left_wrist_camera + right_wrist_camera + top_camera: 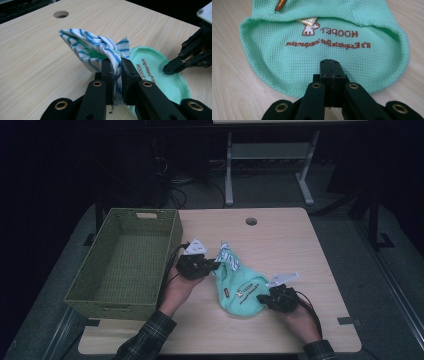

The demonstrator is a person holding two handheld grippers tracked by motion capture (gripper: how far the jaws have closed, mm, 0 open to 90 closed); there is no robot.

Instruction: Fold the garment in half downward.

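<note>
Mid-table, beside the basket [125, 265], the left gripper [117, 65] clamps the garment's [239, 292] striped end [91, 48] while the right gripper [331, 65], clenched, pins its green hem flat, apparently for folding.

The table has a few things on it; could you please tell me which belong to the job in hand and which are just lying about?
In use:
- green garment with striped collar
- left gripper, shut on the collar
- right gripper, shut, resting on the garment's hem

Lying about:
- green basket, beside the left hand
- table with a round hole
</note>
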